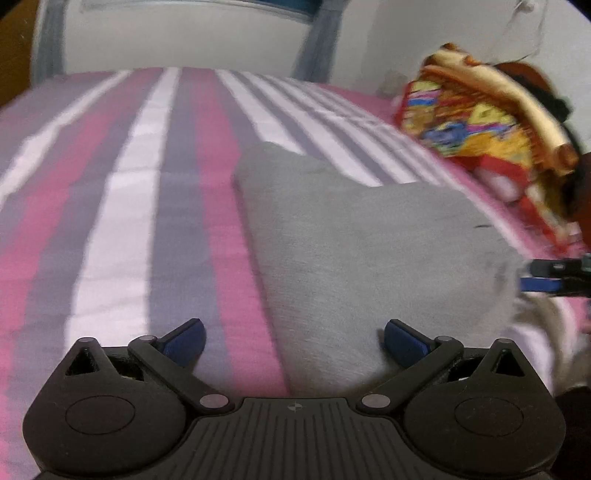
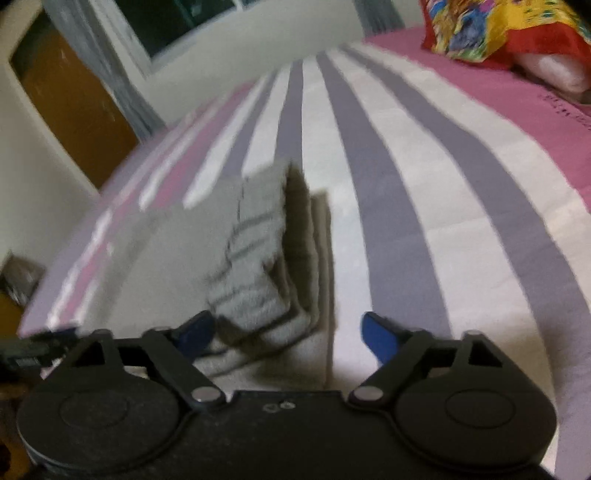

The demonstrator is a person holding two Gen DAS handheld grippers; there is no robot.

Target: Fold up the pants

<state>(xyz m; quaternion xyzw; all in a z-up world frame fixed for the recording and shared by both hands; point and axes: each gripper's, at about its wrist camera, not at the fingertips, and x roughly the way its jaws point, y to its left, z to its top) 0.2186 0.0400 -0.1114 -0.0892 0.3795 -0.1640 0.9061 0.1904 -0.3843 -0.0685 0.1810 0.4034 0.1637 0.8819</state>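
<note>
While both grippers gape, pants (image 1: 351,251) lie folded; sheet (image 1: 122,221) beside.

Left hand-held gripper (image 1: 293,338) gapes wide over folded grey pants (image 1: 362,258) on striped bedspread (image 1: 122,206)

A big bed (image 1: 122,206) is covered with a striped bedsheet (image 2: 424,192) in pink, white and gray. At the far right side of the bed sits a colorful pillow (image 1: 469,125) with red, yellow and blue patches. A white pillow (image 2: 561,70) lies just under it. Behind the bed is a white wall (image 1: 192,40). A dark window (image 2: 184,22) sits in that wall, with a gray curtain (image 2: 110,74) beside it. A brown wooden door (image 2: 74,107) stands to the left.
</note>
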